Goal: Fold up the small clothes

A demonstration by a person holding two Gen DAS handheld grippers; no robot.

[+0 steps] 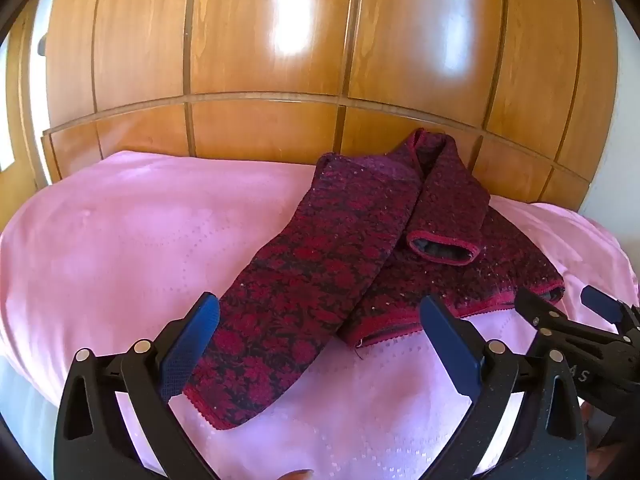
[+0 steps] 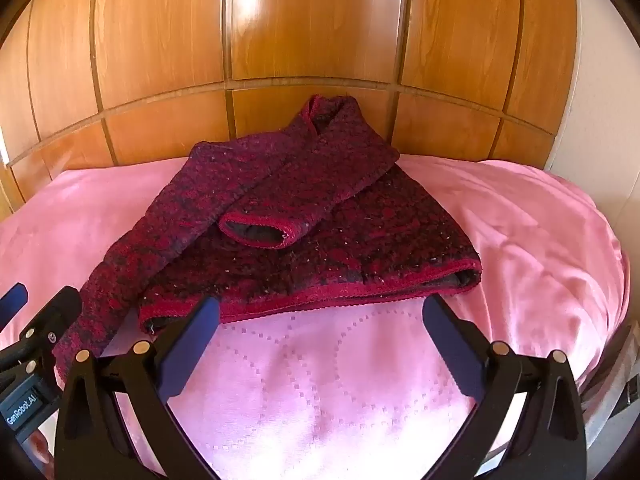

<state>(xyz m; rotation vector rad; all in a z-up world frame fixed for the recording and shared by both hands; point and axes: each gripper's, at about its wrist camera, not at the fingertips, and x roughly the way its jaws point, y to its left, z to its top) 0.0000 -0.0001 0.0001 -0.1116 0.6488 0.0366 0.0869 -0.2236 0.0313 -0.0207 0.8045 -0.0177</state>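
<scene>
A dark red knit sweater (image 1: 360, 240) (image 2: 320, 216) with a floral pattern lies flat on the pink bed cover (image 1: 120, 240) (image 2: 520, 220). One sleeve is folded across its body, cuff (image 1: 442, 249) (image 2: 260, 234) facing me. The other sleeve (image 1: 272, 340) (image 2: 92, 304) stretches out towards the near edge. My left gripper (image 1: 320, 302) (image 2: 42, 296) is open above that sleeve, which shows between its blue pads untouched. My right gripper (image 2: 322, 304) (image 1: 560, 300) is open just short of the sweater's hem (image 2: 360, 292), nothing in it.
A glossy wooden headboard (image 1: 260, 128) (image 2: 300, 112) and panelled wall rise right behind the sweater's collar. The bed cover falls away at the right edge (image 2: 612, 280). Bare pink cover (image 2: 320, 380) lies under the right gripper.
</scene>
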